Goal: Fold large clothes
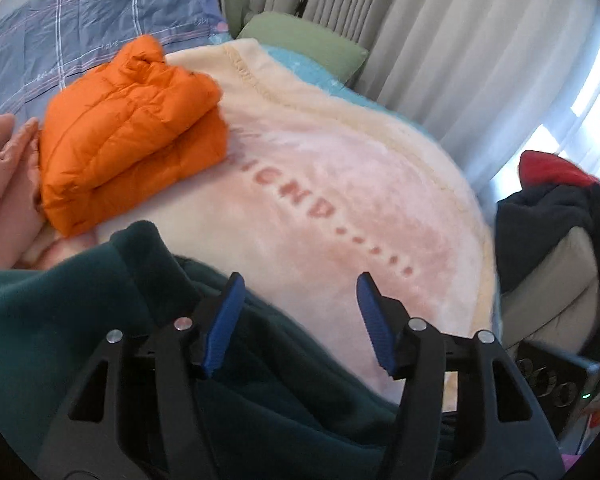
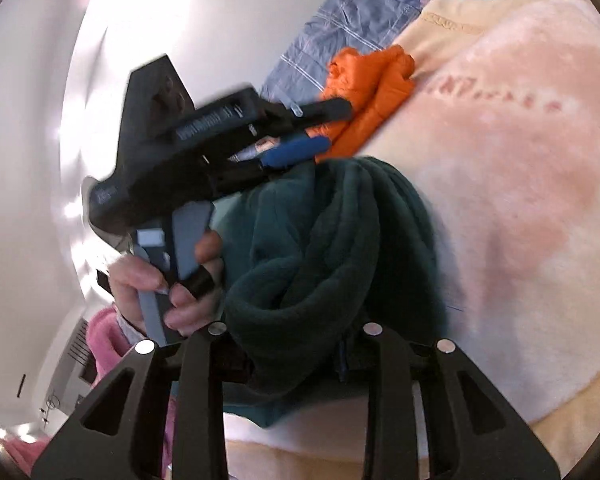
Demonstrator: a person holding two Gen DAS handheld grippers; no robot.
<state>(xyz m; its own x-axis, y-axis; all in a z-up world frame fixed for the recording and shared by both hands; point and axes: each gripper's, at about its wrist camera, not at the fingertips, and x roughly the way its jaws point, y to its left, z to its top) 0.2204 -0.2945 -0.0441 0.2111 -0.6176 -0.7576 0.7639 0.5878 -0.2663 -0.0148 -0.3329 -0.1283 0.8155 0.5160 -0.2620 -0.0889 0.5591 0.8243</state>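
A dark green fleece garment (image 1: 80,312) lies bunched at the near left of the pink blanket (image 1: 340,200). My left gripper (image 1: 298,320) is open and empty, its blue pads (image 1: 224,320) just above the fleece's right edge. In the right wrist view the fleece (image 2: 332,248) is bundled up between my right gripper's arms; its fingertips are hidden in the cloth. The left gripper (image 2: 320,128) shows there too, held in a hand above the bundle.
A folded orange puffer jacket (image 1: 132,136) lies on the blanket at the far left, with pink clothes (image 1: 4,184) beside it. A blue checked quilt (image 1: 92,28) and green pillow (image 1: 304,40) lie behind. Dark and red clothes (image 1: 560,196) pile on a chair at the right.
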